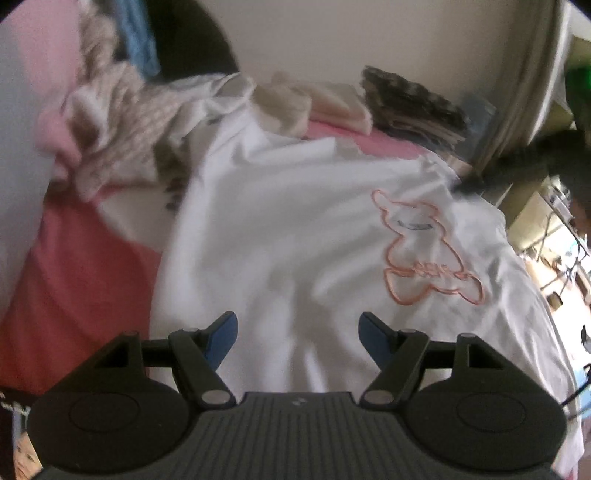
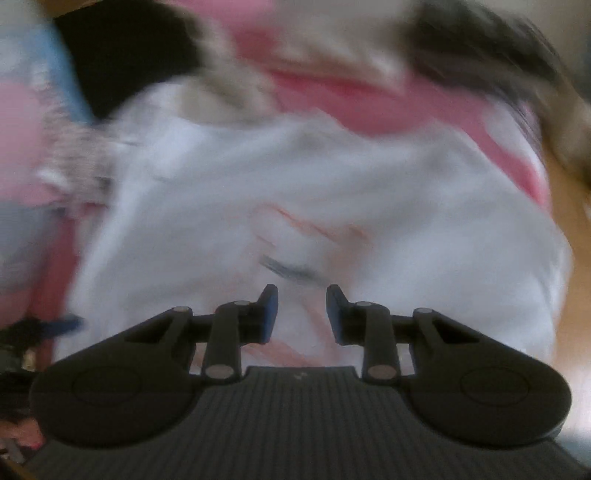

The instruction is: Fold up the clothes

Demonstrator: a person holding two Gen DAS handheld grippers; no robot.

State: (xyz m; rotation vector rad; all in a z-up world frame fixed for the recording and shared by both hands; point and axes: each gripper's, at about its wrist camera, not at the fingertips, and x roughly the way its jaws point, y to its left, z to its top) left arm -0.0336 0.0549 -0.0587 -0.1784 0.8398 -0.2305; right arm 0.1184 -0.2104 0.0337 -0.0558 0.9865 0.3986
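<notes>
Left wrist view: my left gripper (image 1: 297,332) hangs above the white T-shirt (image 1: 295,221), jaws spread wide and holding nothing. The shirt lies spread over a pink bedsheet (image 1: 74,266) and bears an orange outline print (image 1: 424,247) toward the right. Behind it, at the far edge of the bed, sit a crumpled checked beige garment (image 1: 125,122), a cream folded pile (image 1: 332,99) and a dark patterned folded stack (image 1: 413,99). A plain pale wall (image 1: 314,33) closes the back; a dark rounded shape (image 1: 192,40) stands against it on the left. To the right the room opens onto cluttered shelving, too small to read. Right wrist view: heavily motion-blurred. My right gripper (image 2: 302,314) is over the same white T-shirt (image 2: 369,206), jaws parted with a clear gap, nothing between the pads. The pink sheet (image 2: 369,99) shows beyond the shirt, and a strip of wooden floor (image 2: 569,206) at the right edge.
</notes>
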